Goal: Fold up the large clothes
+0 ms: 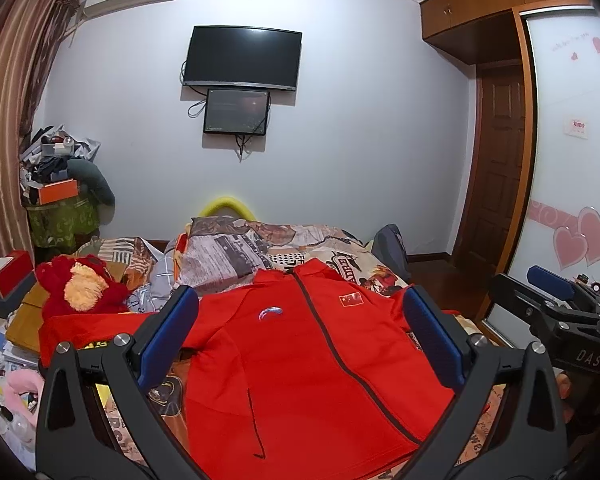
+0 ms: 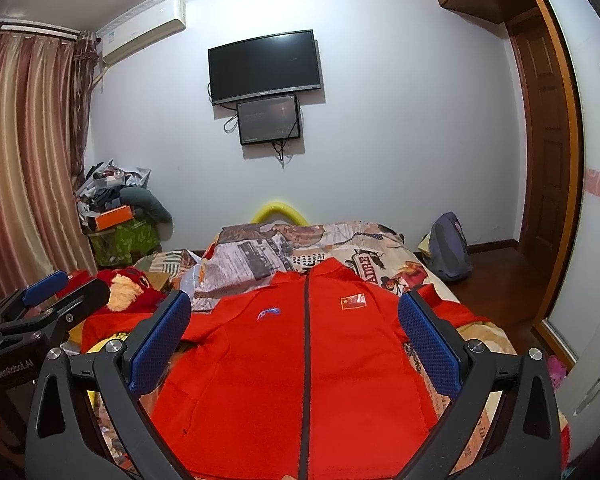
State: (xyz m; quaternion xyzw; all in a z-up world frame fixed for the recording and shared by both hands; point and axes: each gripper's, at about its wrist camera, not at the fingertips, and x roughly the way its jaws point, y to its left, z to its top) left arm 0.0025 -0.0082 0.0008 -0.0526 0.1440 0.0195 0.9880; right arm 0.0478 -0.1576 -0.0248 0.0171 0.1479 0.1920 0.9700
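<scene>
I am holding both grippers above the near end of the bed (image 1: 384,276), looking along it toward the far wall. The left gripper (image 1: 300,336) is hanging over the jacket (image 1: 300,360) with its jaws wide apart, the blue pads (image 1: 168,336) framing the chest on either side and touching nothing. The right gripper (image 2: 296,340) is doing the same from slightly further right, jaws spread, nothing between them. Each is showing up at the edge of the other's view, and from there too the jaws are standing apart.

The jacket is lying face up and spread flat on the patterned bedspread, collar (image 2: 308,270) pointing away from me toward the wall, hem nearest the grippers. Its dark zip (image 2: 306,360) is running closed down the middle. A small flag patch (image 2: 353,302) is sitting on one side of the chest and a logo (image 2: 269,312) on the other. One sleeve (image 1: 96,328) is stretching out toward the left edge of the bed, just beside a red plush toy (image 1: 82,288); the other is reaching off to the right.

A folded quilt (image 2: 260,256) is lying beyond the collar. A TV (image 1: 242,58) is hanging on the wall, with a smaller screen (image 1: 236,111) below it.
</scene>
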